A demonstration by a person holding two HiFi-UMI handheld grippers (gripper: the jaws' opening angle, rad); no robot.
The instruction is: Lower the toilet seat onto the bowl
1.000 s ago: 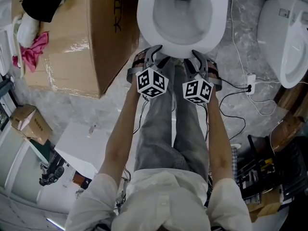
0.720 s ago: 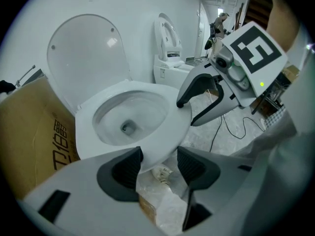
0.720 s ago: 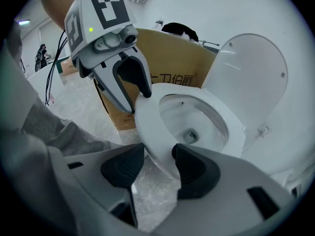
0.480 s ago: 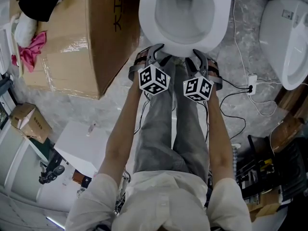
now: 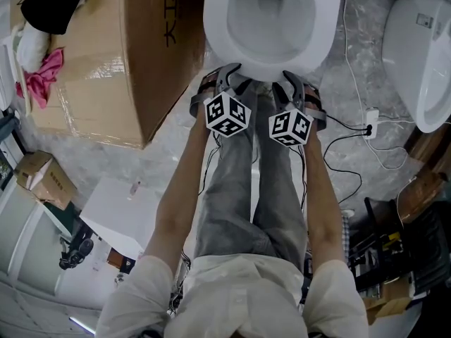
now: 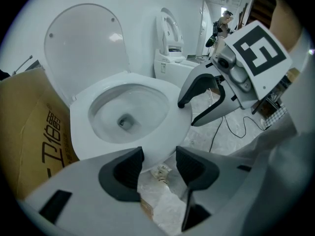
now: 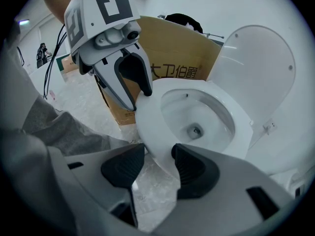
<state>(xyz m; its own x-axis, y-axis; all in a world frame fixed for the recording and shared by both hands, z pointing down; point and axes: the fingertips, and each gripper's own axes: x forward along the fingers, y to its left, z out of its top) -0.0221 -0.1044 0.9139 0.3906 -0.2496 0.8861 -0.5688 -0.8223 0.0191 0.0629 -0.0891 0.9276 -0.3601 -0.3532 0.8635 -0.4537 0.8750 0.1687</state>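
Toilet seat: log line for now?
seat flat over bowl | lid up | left gripper open, jaws just closed slightly, seat rim between | right gripper open, seat rim between

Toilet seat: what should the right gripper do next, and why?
Probably draw the right gripper back, away from the toilet seat. The seat already looks flat on the bowl, with the lid upright behind, and the gripper's jaws stand apart at its front rim, gripping nothing.
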